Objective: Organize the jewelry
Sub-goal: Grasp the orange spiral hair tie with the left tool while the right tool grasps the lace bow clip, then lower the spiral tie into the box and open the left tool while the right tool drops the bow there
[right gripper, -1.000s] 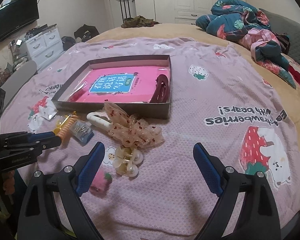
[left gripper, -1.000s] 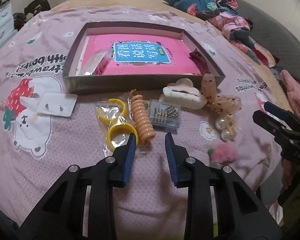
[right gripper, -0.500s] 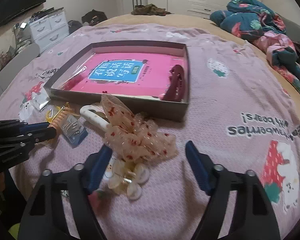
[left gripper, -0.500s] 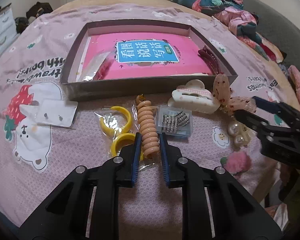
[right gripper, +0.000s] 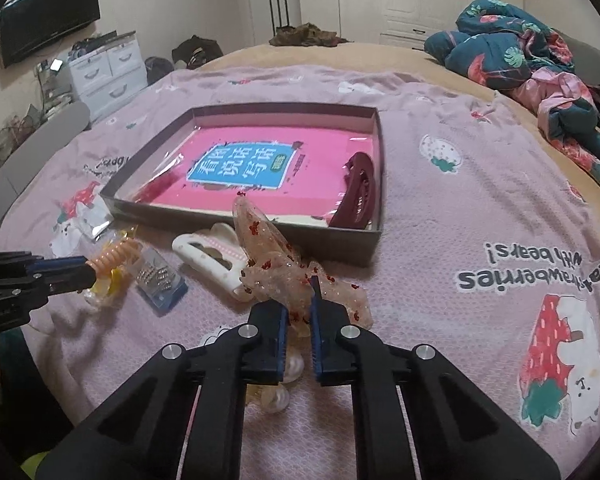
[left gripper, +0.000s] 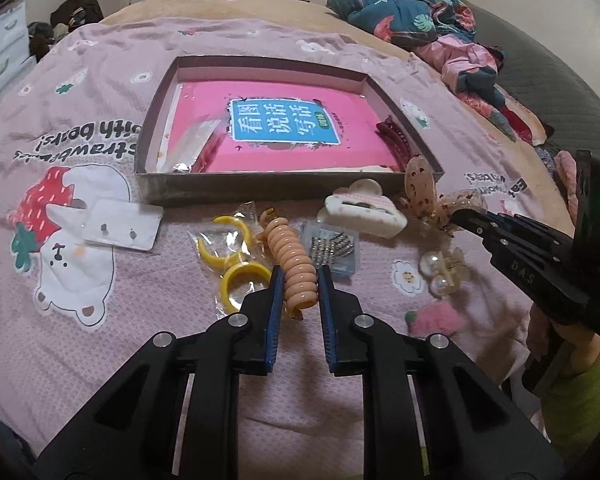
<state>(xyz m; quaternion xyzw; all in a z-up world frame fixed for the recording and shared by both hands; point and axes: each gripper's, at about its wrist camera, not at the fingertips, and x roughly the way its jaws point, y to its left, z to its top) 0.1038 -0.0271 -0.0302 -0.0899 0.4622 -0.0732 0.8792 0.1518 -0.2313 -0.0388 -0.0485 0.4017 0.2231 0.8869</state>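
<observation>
Glossy plastic spiral hair tie (left gripper: 296, 270); sheer mesh bow (right gripper: 284, 268).

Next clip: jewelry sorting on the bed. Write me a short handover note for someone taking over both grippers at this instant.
Left gripper: shut on the peach coil tie, which is at the bed.
Right gripper: shut on the sheer bow, just in front of the box.
Done: the dark red clip lies in the box, at its right wall.
Left on the bedspread: white claw clip, yellow hoops, stud case, earring card, pearl clip, pink pompom.
Next, probably: carry both held pieces into the box.
</observation>
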